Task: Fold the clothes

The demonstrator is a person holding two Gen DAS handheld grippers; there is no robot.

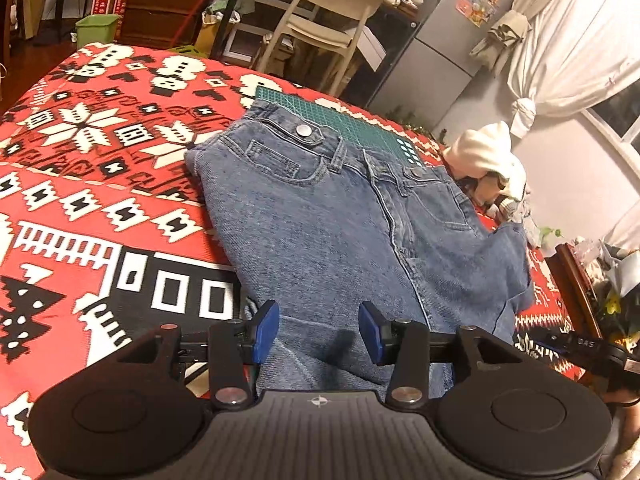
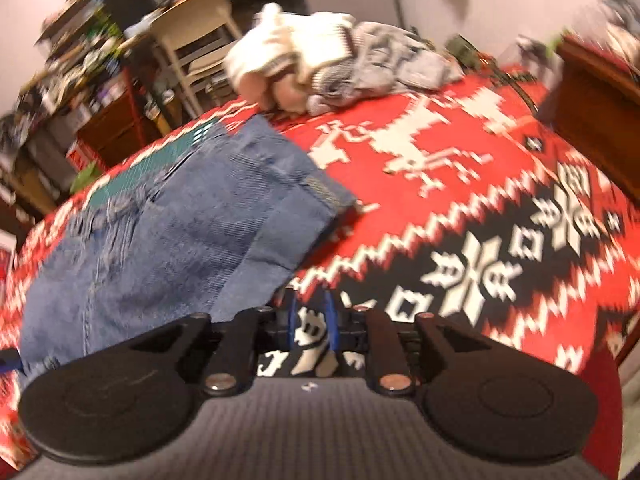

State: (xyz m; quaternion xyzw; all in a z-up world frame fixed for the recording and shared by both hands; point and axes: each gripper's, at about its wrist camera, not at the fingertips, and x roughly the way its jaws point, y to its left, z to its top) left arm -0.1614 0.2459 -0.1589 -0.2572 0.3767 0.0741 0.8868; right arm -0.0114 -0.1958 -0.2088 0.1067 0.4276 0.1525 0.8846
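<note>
Presently, state at this moment:

Surface: a bed covered by a red, white and black patterned blanket [image 1: 80, 208]; everything is carried by it.

Jeans: blue jeans [image 1: 320, 216] are laid flat near the far edge of the bed, front up, waistband away from the left wrist camera; the legs appear doubled back, a hem showing at the right side in the right wrist view [image 2: 320, 194]. Judged part-folded.

Mat: a green cutting mat [image 1: 340, 116] lies under the waistband, probably as a flat base for folding.

Left gripper: left gripper [image 1: 319, 332] is held over the near end of the jeans, jaws spread wide, nothing between the blue pads [image 1: 267, 330]. Judged lined up to take the near fold edge.

Right gripper: right gripper [image 2: 311, 320] is held off the jeans, beside their right edge, above bare blanket. Jaws are nearly closed with a narrow gap, and nothing is gripped. The view is blurred.

Other clothes: a heap of cream and grey clothes [image 2: 320, 52] sits at the far right corner, well apart from the jeans, likely waiting to be folded.

Risk: the thick denim layers could slip apart if only the top one is pinched.
</note>
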